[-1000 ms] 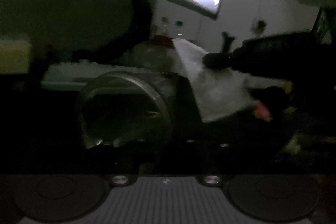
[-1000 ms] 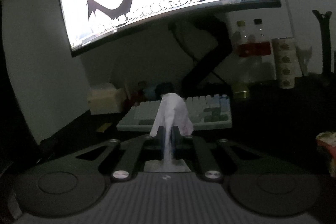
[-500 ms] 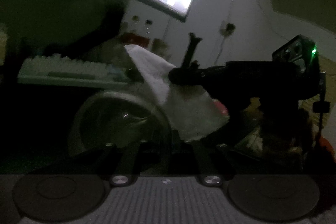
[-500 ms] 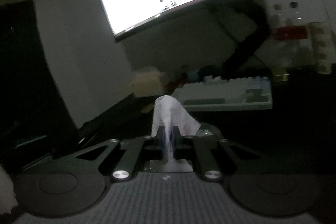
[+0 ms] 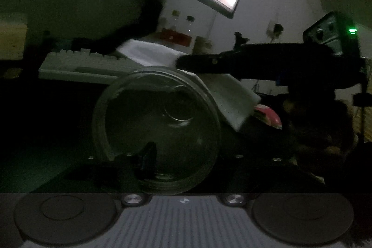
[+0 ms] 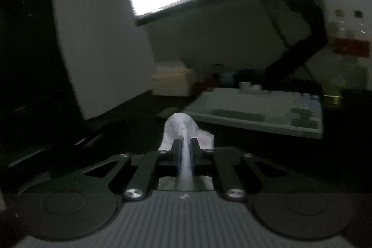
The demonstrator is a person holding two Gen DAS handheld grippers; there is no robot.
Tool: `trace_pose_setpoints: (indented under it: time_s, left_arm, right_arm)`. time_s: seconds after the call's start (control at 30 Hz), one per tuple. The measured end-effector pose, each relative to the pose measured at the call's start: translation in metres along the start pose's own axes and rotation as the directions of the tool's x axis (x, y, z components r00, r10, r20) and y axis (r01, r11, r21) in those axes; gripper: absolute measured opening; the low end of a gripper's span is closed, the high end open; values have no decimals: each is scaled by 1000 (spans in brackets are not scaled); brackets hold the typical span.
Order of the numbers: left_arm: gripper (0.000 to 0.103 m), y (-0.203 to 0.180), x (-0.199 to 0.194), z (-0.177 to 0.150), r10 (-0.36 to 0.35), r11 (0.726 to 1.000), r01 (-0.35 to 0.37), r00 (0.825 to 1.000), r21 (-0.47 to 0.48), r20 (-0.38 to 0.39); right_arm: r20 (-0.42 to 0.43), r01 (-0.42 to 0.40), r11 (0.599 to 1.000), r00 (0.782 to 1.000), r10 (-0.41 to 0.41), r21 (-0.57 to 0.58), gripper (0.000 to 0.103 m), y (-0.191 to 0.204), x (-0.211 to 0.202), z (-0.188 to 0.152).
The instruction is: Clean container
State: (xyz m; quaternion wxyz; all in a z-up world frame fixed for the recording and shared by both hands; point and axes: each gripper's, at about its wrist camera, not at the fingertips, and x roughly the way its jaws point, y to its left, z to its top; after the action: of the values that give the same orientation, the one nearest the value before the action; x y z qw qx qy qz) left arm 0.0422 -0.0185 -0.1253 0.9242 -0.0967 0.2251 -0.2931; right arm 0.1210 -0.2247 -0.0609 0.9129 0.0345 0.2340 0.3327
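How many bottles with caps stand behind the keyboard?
2: one bottle with a pale cap and one with a dark cap, side by side under the screen's lower edge. Others may be hidden in the dark.

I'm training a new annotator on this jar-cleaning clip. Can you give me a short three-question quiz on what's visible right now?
1. True or false: the right claw is shut on the white tissue.
2. Which lies behind the glass jar in the left wrist view? A) keyboard B) kettle C) plate
3. Is the tissue inside the jar?
Key: 1 true; 2 A; 3 no, it is outside, at the jar's upper right.
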Motion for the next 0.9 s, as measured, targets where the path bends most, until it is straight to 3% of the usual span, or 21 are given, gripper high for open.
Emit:
trace_pose_setpoints:
  time_s: [0.17,0.27,0.37,0.43,0.53,0.6,0.7,0.83,0.9]
  left_arm:
    - [60,-5,6,7,60,998,-60,998,22,-12]
    - [68,-13,11,9,90,994,-88,996,66,-26]
    - [68,-18,15,9,120,988,-116,992,98,-32]
    - [68,-16,15,11,121,989,-117,992,87,-36]
    - [68,-6,16,17,88,996,-87,995,29,-46]
    - [68,-1,17,19,71,997,-71,996,0,-49]
    - [68,3,17,20,61,998,-62,997,-15,-49]
    - [68,1,17,18,65,998,-65,997,3,-46]
    - [68,1,17,18,64,998,-64,997,4,-45]
  right_arm:
    - [-7,83,996,997,-83,38,11,-7,6,4]
    - [-7,-15,999,1000,15,-38,12,13,2,1]
    - [-17,-97,993,995,96,-68,11,21,3,1]
    - [-25,-60,996,998,58,-69,11,13,8,5]
    - [-58,68,998,996,-67,14,14,-14,24,16]
    - [-94,98,989,992,-88,108,14,-30,35,21]
    - [-90,103,989,992,-94,104,11,-21,34,20]
    - [-73,-81,994,994,86,75,12,1,26,16]
    - [-71,-133,991,988,135,34,12,10,23,13]
